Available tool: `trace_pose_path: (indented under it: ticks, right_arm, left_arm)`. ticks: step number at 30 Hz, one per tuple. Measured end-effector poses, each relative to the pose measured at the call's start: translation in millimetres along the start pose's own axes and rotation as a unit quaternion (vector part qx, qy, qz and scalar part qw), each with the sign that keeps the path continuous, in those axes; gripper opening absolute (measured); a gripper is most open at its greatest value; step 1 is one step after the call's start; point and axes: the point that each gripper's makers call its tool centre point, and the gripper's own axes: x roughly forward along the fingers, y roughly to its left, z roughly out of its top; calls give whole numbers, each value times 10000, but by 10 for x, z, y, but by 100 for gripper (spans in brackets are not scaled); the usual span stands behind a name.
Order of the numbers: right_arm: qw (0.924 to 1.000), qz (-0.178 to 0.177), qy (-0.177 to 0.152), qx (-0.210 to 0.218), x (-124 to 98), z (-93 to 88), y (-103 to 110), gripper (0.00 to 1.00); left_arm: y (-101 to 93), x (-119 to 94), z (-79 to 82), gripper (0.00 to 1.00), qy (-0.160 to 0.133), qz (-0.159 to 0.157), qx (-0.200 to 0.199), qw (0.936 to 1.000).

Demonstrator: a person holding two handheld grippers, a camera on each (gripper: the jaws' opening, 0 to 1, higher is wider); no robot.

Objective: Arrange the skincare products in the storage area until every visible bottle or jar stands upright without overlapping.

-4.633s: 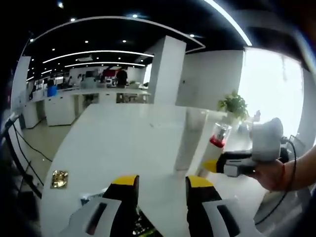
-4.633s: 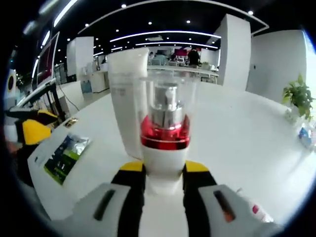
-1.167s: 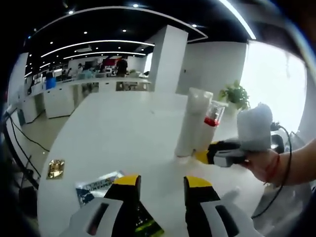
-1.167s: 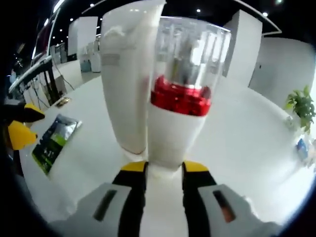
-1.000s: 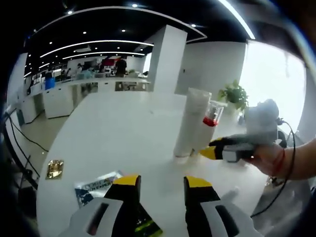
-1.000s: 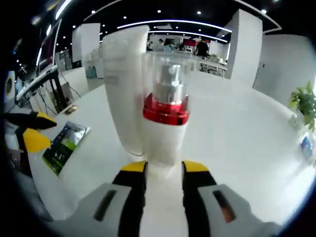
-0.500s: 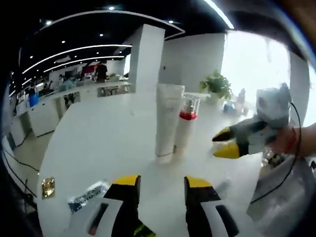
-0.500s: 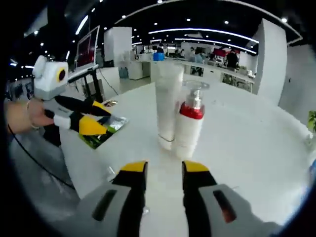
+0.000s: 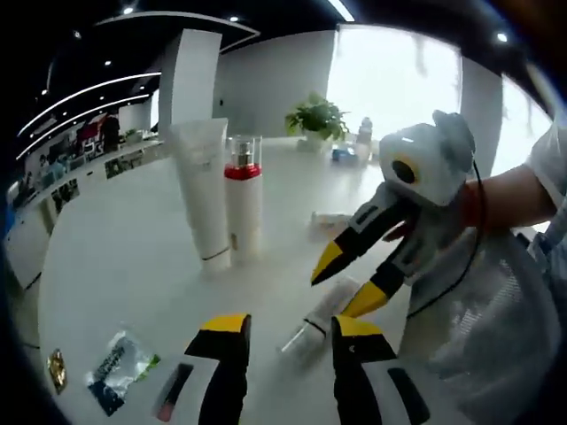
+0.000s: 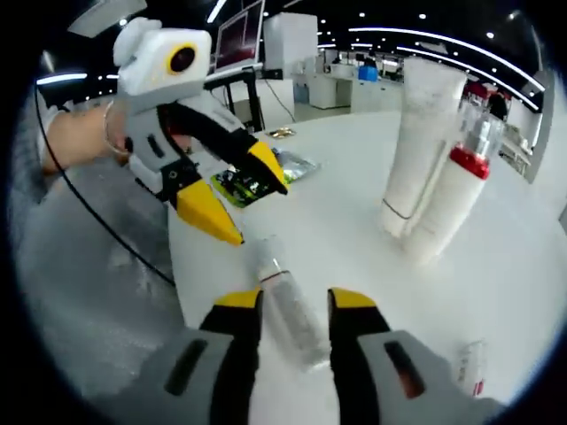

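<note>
Left gripper (image 9: 289,326) low over a white surface (image 9: 124,266), yellow-tipped jaws apart and holding nothing. Just ahead of the jaws, a small clear bottle (image 9: 323,310) lying on its side. Beyond it, right gripper (image 9: 349,282) entering from the right in a person's hand (image 9: 483,208), its yellow-tipped jaws spread wide above that bottle, empty. Farther out, a tall white tube (image 9: 202,197) standing upright, touching or just beside a white pump bottle (image 9: 243,208) with a red collar and clear cap, also upright. Another small item (image 9: 333,217) lying flat past them, too small to tell. Near the left jaw, a green and black sachet (image 9: 115,382) and a thin pink stick (image 9: 172,403) flat on the surface.

From the right gripper view: right gripper (image 10: 289,304) jaws apart on either side of the lying clear bottle (image 10: 285,305), not clamped on it. Left gripper (image 10: 236,199) opposite, open, in a hand (image 10: 84,137). Tube (image 10: 420,146) and pump bottle (image 10: 454,190) upright to the right.
</note>
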Motion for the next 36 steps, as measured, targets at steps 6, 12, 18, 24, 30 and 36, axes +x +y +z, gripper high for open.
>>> trace_pose_path:
  ticks: [6,12,18,24,30,36]
  right_arm:
    - [9971,-73,501,-567,82,-159,28,26]
    - [9925,-66,615,-1058,103,-163,60,20]
    - [9915,146,582,-1156,101,-158,128,19]
    - [9904,151,584,-1244,79,-145,146,19]
    - [9953,226,338,-875,53,-43,134,19]
    - [9991,332,-49,-263,2,64,89,19]
  left_arm:
    - [-32,-8,-81,38,144,-101,59,9998]
    - [-115,-20,-121,39,238,-279,145,9992]
    - [-107,-2,-143,39,305,-292,222,9989]
    - [-158,-9,-107,39,231,-344,264,9988]
    - [-20,-40,-168,38,328,-150,153,9992]
    - [66,-84,-72,38,162,-13,68,9998]
